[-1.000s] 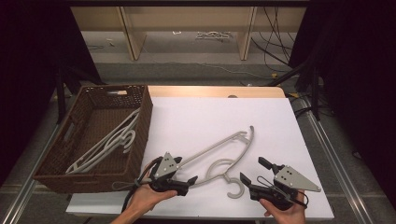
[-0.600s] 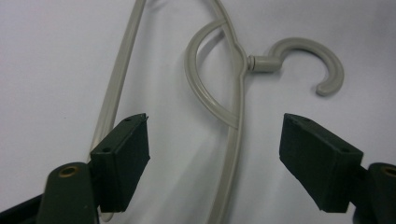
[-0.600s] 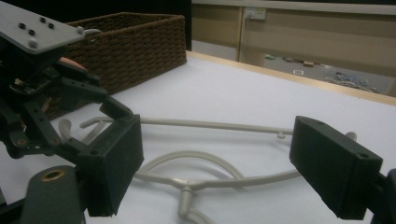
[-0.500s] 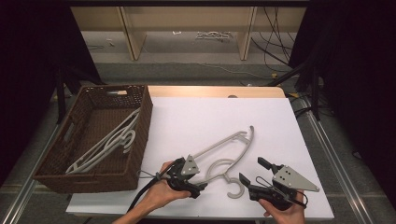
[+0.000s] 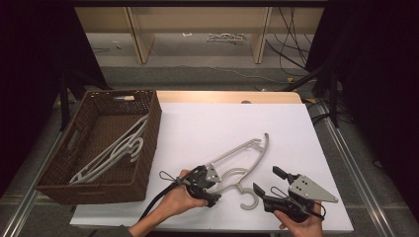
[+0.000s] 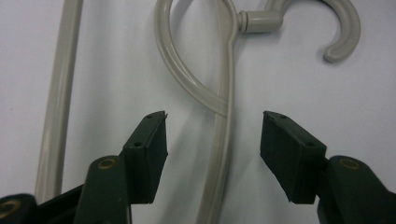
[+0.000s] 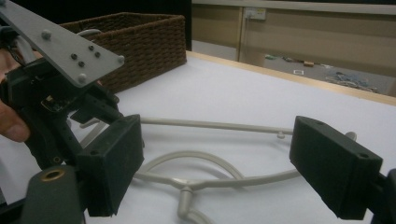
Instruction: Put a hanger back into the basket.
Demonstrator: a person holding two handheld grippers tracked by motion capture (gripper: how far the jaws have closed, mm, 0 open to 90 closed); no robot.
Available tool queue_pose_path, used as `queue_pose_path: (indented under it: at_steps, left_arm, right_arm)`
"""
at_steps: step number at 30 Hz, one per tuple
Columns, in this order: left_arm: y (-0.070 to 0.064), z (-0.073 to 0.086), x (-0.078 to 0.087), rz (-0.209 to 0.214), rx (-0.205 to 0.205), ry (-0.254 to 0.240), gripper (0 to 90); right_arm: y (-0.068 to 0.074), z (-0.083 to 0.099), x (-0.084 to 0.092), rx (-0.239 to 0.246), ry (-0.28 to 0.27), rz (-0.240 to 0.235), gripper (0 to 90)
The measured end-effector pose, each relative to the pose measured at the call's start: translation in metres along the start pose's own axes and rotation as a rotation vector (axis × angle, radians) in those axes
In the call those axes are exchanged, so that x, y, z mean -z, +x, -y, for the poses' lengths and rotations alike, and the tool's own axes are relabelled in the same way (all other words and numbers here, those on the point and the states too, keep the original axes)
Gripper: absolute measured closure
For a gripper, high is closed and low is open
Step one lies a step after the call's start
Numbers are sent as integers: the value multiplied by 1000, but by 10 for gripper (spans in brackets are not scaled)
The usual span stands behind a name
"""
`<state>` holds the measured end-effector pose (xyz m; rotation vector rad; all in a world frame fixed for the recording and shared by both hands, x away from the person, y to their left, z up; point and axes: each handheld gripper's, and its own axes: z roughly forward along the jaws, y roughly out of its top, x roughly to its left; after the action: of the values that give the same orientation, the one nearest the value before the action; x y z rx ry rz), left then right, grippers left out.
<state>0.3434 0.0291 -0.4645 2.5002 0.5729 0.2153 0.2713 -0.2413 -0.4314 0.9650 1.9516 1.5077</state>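
step: grabbing hanger [image 5: 237, 163] off the desk [image 5: 207, 123] | left tool [image 6: 212, 140] closing in, hanger bar between jaws, not clamped yet | right tool [image 5: 269, 190] wide apart, idle nearby | next: squeeze, lift, prob. to basket [image 5: 148, 143] w/ other hangers [image 5: 113, 153]

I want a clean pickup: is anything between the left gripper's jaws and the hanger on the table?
Nothing visible. The left gripper has just been closing its jaws, which straddle the hanger bar without pressing it.

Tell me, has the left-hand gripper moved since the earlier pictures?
Yes. The left gripper has slid rightward, away from the wicker basket, onto the grey hanger on the table. Its jaws have just been closing, with the hanger's bar between them but not yet pinched.
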Motion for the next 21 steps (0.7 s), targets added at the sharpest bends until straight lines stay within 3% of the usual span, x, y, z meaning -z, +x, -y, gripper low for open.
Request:
queue_pose_path:
  at_steps: [5, 9, 17, 19, 21]
  left_arm:
    - [-3, -6, -4, 17, 17, 18, 479]
    - [-3, -9, -10, 8, -18, 77, 540]
    - [-2, -14, -13, 46, 0, 111, 661]
    - [-1, -16, -13, 43, -21, 133, 668]
    - [-1, -18, -14, 53, 13, 145, 668]
  right_arm:
    - [0, 0, 0, -2, -6, 2, 185]
    - [0, 0, -1, -2, -6, 2, 186]
    - [0, 0, 0, -1, -8, 1, 186]
    - [0, 0, -1, -3, -5, 1, 185]
    - [0, 0, -1, -2, -8, 1, 186]
